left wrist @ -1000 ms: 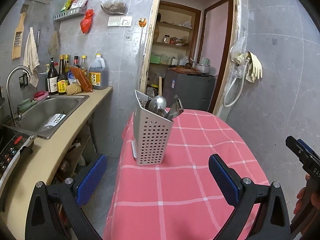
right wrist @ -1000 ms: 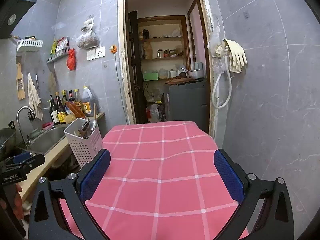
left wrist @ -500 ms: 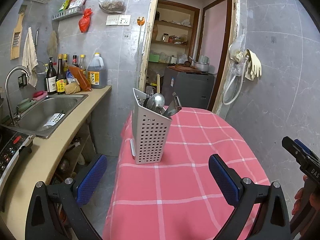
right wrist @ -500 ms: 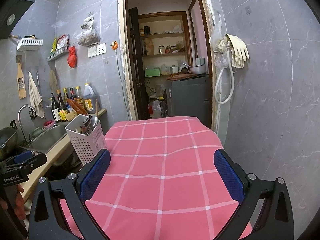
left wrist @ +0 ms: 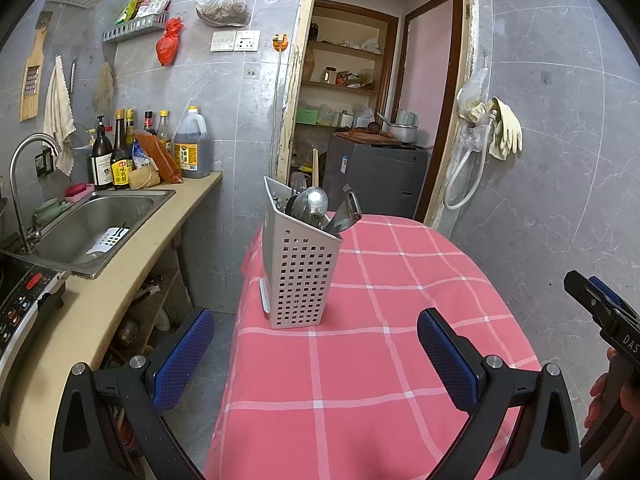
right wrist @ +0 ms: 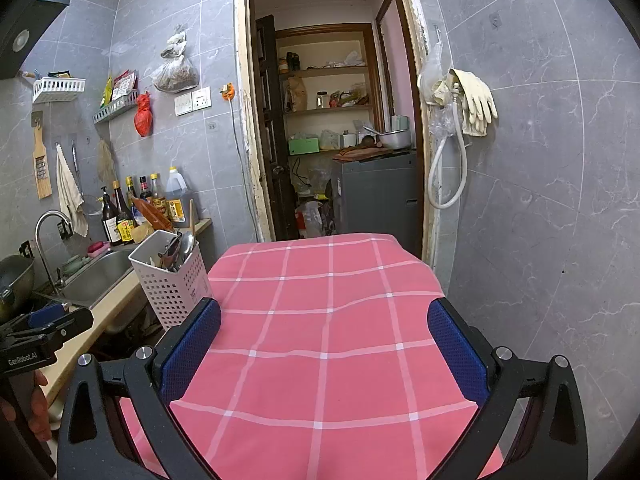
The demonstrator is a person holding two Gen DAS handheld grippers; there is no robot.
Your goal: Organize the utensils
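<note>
In the left wrist view, the left hand-held gripper (left wrist: 316, 354) is spread and empty over the pink checked bench (left wrist: 360, 360); the white caddy (left wrist: 298, 264) of utensils (left wrist: 316, 206) stands at frame centre, and the device at the right edge reads "DAS". In the right wrist view, the right hand-held gripper (right wrist: 324, 350) is likewise spread and empty, the caddy (right wrist: 170, 280) sits at middle left on the bench's (right wrist: 320, 320) edge, and the device at lower left reads "GenRobot.AI".

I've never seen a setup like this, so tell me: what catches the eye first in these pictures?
The pink checked tablecloth fills the middle of both views. At its left edge, nearest the sink, stands a white perforated utensil holder with a spoon and other metal utensils. Both grippers, left gripper and right gripper, are open and empty.
</note>
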